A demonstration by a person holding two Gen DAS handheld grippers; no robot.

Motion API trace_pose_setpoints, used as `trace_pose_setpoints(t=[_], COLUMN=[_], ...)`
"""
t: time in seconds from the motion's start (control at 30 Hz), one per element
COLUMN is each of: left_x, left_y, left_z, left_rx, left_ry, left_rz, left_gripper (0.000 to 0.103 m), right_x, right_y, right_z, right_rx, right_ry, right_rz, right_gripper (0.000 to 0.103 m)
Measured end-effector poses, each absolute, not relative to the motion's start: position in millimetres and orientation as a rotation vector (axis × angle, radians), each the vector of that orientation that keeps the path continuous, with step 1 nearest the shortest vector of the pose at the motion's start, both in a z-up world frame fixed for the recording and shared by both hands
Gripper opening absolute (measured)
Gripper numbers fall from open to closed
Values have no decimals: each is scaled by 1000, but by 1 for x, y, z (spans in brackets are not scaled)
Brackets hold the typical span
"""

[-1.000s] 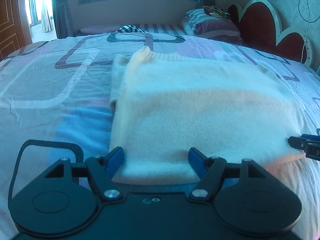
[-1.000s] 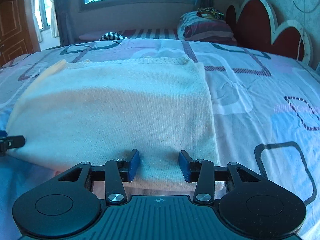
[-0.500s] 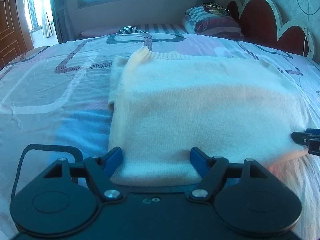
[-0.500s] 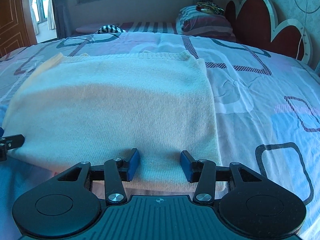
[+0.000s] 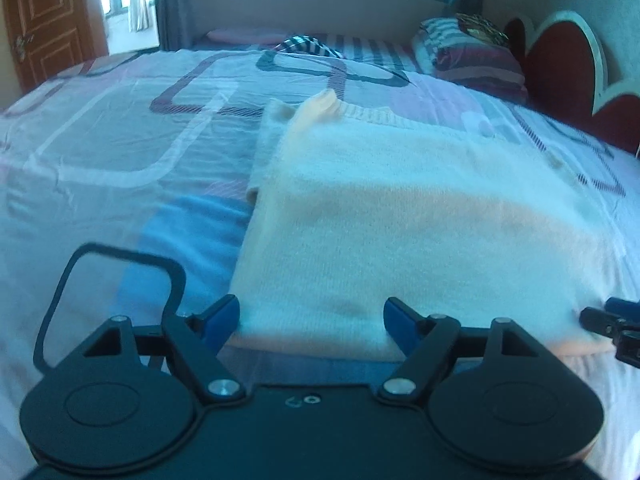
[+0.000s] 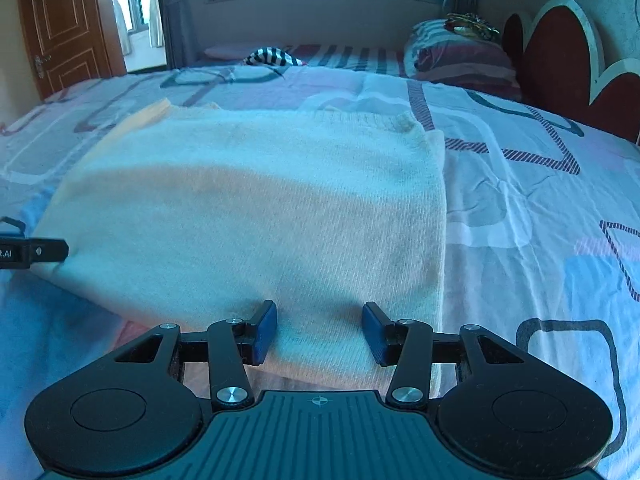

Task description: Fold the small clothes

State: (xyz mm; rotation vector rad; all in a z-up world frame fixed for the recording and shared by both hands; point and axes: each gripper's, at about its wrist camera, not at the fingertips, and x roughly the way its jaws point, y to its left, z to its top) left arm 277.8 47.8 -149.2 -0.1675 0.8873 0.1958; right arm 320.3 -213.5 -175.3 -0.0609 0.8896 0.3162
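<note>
A cream knitted sweater (image 5: 400, 216) lies folded flat on the bed; it also shows in the right wrist view (image 6: 260, 216). My left gripper (image 5: 311, 318) is open, its blue pads (image 5: 220, 316) astride the sweater's near left edge. My right gripper (image 6: 319, 330) is open, its pads (image 6: 265, 332) astride the near right edge. Neither is closed on the cloth. The right gripper's tip (image 5: 612, 324) shows at the left view's right edge, and the left gripper's tip (image 6: 32, 251) at the right view's left edge.
The bed has a patterned sheet (image 5: 120, 152) in white, pink and blue. Striped pillows (image 6: 460, 56) and a red heart-shaped headboard (image 6: 560, 52) stand at the far right. A striped cloth (image 6: 272, 58) lies at the far end. A wooden door (image 6: 68, 28) is at the left.
Both grippers have lifted and tilted slightly, and the view has shifted a little. The sweater has not moved and both grippers stay open.
</note>
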Motion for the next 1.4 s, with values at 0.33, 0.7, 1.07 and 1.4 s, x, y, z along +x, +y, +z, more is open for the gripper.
trace_pose_setpoints(t=[0.33, 0.7, 1.07, 1.4], left_x=[240, 274, 299, 302], left_y=[80, 98, 116, 123], left_z=[-160, -180, -198, -203], left_rx=[-514, -760, -914, -917], left_ry=[933, 754, 649, 654], left_rz=[140, 94, 80, 88], left_gripper=[71, 85, 46, 10], right_x=[318, 339, 387, 393], right_y=[-176, -142, -118, -106], right_z=[-155, -156, -159, -188], right_rx=[3, -14, -63, -148], right_ry=[826, 794, 749, 768], right_rz=[390, 370, 311, 282], right_gripper=[47, 47, 47, 48])
